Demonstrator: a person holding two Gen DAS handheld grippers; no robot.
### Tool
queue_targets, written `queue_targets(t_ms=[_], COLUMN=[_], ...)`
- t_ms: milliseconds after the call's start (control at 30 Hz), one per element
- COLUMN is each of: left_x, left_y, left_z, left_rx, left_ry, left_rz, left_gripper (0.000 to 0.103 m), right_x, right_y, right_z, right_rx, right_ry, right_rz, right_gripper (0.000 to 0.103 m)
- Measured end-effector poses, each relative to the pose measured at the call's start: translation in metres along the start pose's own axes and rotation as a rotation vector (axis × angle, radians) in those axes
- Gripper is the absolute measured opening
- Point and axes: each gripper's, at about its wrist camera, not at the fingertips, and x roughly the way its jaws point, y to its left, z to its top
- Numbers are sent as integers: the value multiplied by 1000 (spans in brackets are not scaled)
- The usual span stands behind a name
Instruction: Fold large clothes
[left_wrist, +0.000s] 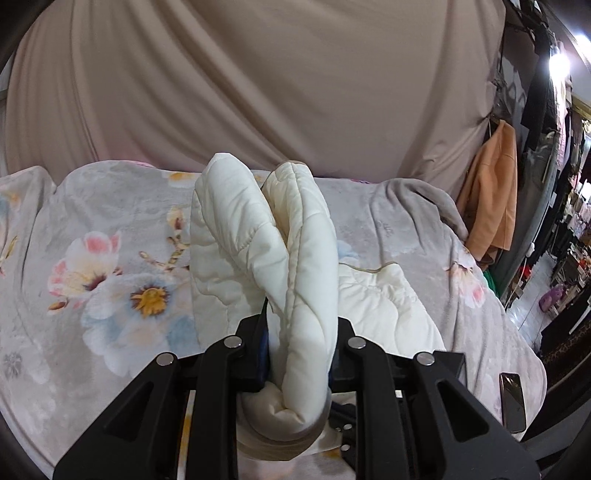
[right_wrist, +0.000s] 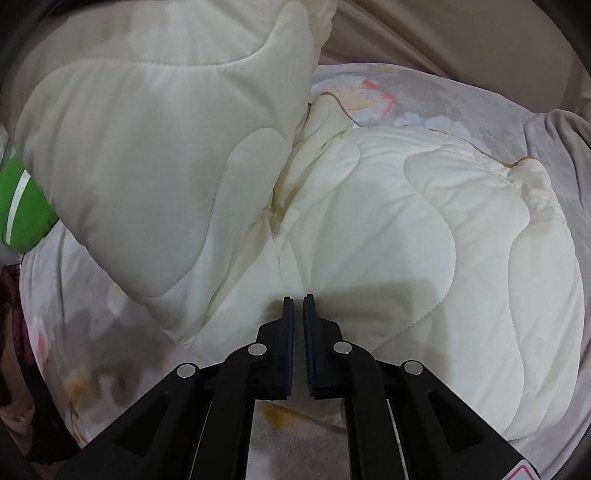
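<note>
Bunched between the jaws of my left claw (left_wrist: 297, 354) is a thick fold of one cream quilted garment (left_wrist: 295, 258), clamped firmly, with two padded lobes rising upright ahead of the fingertips. Beyond and below them, the rest of that garment lies on one floral blanket (left_wrist: 110, 280) spread over the bed. Far right of this claw, one dark phone (left_wrist: 512, 402) rests near the blanket's edge, and one orange coat (left_wrist: 491, 199) hangs further out against a taupe curtain (left_wrist: 258, 81) that fills the background.

My right claw (right_wrist: 298, 301) points forward and down at the same quilted garment (right_wrist: 406, 236); its two blue-padded fingers (right_wrist: 288, 332) stand almost together with a narrow gap and nothing between them. Just ahead of its tips lies the flat part of the garment, under the claw's shadow. Up and left, the lifted portion hangs tilted. At the far left one green item (right_wrist: 22, 206) shows; what it is I cannot tell.
</note>
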Motion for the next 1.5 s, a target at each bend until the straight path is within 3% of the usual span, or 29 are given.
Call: queue_targets(t_ms=[233,467,667,833,933,1000,1067,1100,1200,1233,1367,1500], left_x=[19,58,126,159,160,142,111,91,39,28,2,16], left_y=[-37,-89,-135,-156,-158,-152,-140,-132,-105,-96,-50,-16], left_z=[0,-8,-38,-69,-73,-68,-62,-60,-63,-66,-89,-115], left_rx=[62,160,241,316,330,317,282,271,262,257,205,160], left_ry=[30,83,192,194,179,151,104,74,3,-6,31,109], left_rz=[1,-18,-28,18,20,-25,-91,-111,-113,-98,-29,58], left_gripper=[20,19,19,20,24,31,53,57,74,84,87,87], right_x=[4,-33,-67,-105,-124,-133,-141,-145,-158,-160,-160,-148], right_y=[-8,-32,-85,-126,-143,-149,-150,-149,-144,-140,-119,-99], right_z=[-10,-50,-97,-117,-114,-109,-103,-98,-88,-80,-49,-12], right_rx=[30,140,296,427,475,498,502,492,448,434,397,346], right_ry=[-14,-46,-84,-162,-229,-267,-300,-316,-364,-378,-386,-351], right_rz=[29,127,24,-14,-3,12,28,40,89,117,224,252], right_gripper=[6,6,12,12,14,21,37,41,59,68,80,84])
